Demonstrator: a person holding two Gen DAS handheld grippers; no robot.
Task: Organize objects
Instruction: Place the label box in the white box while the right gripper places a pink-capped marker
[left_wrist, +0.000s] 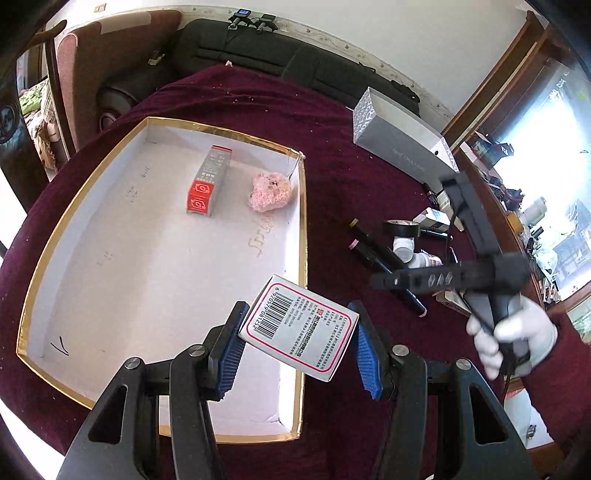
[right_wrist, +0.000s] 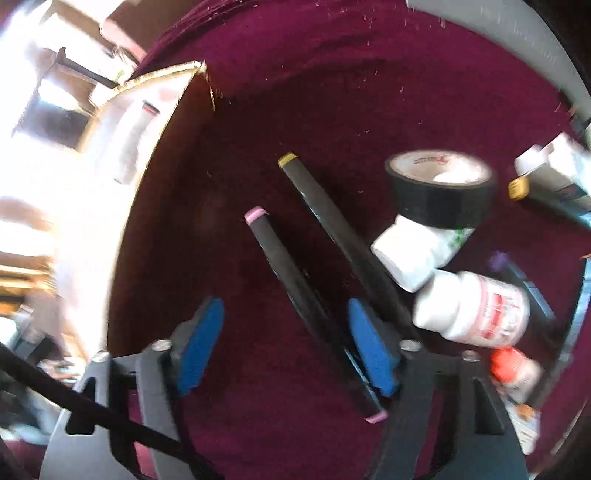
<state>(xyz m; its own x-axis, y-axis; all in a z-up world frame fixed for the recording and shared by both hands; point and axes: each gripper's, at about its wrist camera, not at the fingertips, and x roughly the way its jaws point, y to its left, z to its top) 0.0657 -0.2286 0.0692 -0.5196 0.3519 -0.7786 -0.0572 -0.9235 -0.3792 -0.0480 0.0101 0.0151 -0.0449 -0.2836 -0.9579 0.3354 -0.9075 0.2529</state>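
Note:
My left gripper (left_wrist: 297, 345) is shut on a small white box with a barcode (left_wrist: 299, 325), held above the near right corner of the gold-rimmed white tray (left_wrist: 303, 206). In the tray lie a grey and red carton (left_wrist: 208, 181) and a pink fluffy ball (left_wrist: 271, 192). My right gripper (right_wrist: 284, 347) is open and empty, low over the maroon cloth above a pink-capped black marker (right_wrist: 295, 291); a yellow-capped marker (right_wrist: 332, 225) lies beside it. The right gripper also shows in the left wrist view (left_wrist: 380, 281), held by a white-gloved hand.
Right of the markers lie a black tape roll (right_wrist: 439, 188), two white pill bottles (right_wrist: 417, 251) (right_wrist: 476, 310), a red-capped item (right_wrist: 513, 373) and small cartons (right_wrist: 557, 173). A long grey box (left_wrist: 402, 136) lies at the far right. A black sofa (left_wrist: 258, 48) stands behind the table.

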